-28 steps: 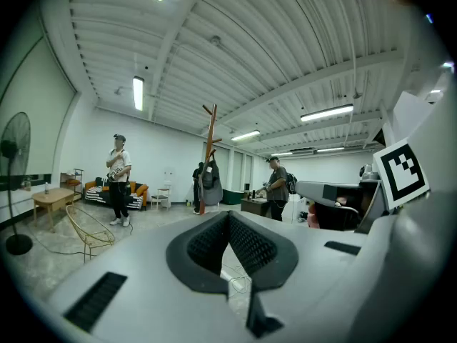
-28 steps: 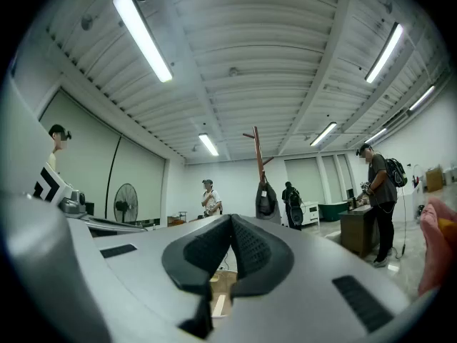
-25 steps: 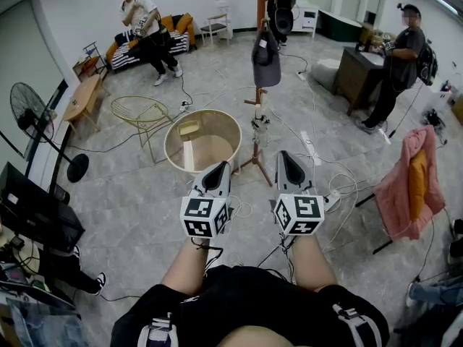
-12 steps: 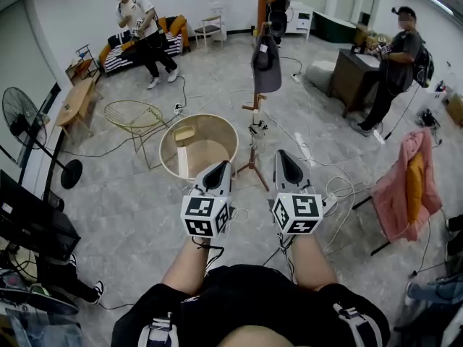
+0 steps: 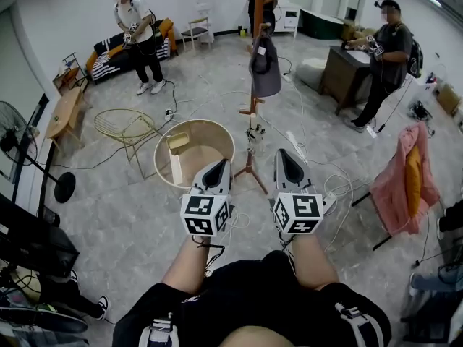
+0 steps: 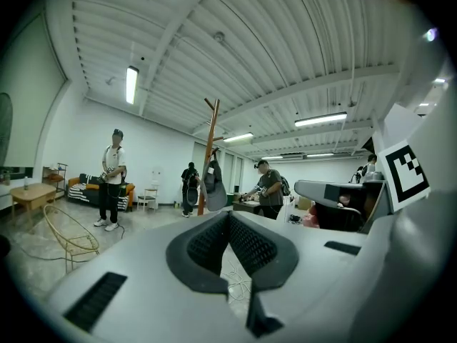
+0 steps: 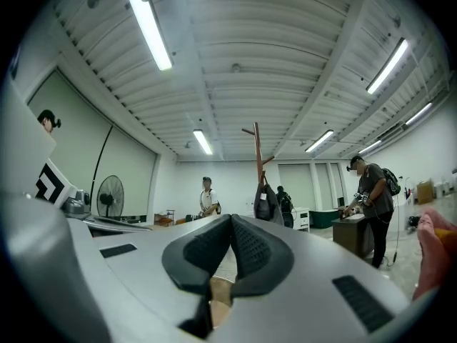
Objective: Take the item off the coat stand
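One coat stand, top cut off, holds a cap.

A striped sofa stands against the white wall.

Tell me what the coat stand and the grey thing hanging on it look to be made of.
The coat stand is probably wood: a smooth, warm-brown pole with branch-like pegs. The grey item, seemingly a cap, looks like soft matte fabric, since it droops limply from its peg. It is too small to tell the weave.
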`<state>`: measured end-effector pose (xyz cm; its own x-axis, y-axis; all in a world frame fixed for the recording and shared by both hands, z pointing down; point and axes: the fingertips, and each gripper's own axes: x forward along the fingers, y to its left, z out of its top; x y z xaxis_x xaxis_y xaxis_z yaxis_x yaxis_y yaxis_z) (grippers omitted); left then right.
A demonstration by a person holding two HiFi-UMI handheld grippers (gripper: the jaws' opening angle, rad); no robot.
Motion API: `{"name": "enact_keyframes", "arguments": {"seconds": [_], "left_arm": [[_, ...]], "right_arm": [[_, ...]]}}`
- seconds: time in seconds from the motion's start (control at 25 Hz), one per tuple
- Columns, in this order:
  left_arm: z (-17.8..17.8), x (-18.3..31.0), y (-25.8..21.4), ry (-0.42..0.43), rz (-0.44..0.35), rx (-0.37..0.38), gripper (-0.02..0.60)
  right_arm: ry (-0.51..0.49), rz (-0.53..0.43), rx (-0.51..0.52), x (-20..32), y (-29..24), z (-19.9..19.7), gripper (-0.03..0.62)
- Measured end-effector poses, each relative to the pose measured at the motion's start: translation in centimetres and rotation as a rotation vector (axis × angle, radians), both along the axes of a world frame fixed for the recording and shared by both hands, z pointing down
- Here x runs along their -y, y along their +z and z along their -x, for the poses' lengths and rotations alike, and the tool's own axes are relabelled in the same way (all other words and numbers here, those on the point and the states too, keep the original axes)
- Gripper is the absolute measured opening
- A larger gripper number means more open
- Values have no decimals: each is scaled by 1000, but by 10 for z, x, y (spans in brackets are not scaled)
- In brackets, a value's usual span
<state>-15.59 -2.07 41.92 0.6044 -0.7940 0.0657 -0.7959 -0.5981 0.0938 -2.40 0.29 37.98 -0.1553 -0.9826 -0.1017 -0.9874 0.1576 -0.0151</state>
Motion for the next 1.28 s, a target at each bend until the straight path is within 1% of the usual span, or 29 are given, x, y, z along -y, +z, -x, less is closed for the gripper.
{"name": "enact_keyframes", "arguments": {"seconds": [0.28,0.52,0.8,0.96,1.04,1.08,1.12,1.2,1.28], "left_arm": [[0,40,7,-4,14,12,17],[-24,98,13,-19,4,26,17],[-62,192,8,-55,-11,52,17],[-79,240,-13,-78,-40,38,17],[-85,260,-16,-93,-39,33,17],[-88,270,-16,-102,-35,32,17],[-91,279,-15,-110,-30,31,17],[-99,298,-16,-126,-26,27,17],[-105,315,-21,-146,-29,21,17]], "right_arm": [[9,1,23,43,2,-6,15],[-9,-2,41,103,12,-31,15],[-35,-36,49,204,-3,-73,15],[-52,-60,36,257,-23,-90,15],[-67,-73,21,281,-31,-94,15],[-91,-77,18,292,-35,-94,32],[-124,-76,20,303,-38,-95,101],[-172,-72,34,326,-46,-99,132],[-179,-79,38,349,-56,-107,158]]}}
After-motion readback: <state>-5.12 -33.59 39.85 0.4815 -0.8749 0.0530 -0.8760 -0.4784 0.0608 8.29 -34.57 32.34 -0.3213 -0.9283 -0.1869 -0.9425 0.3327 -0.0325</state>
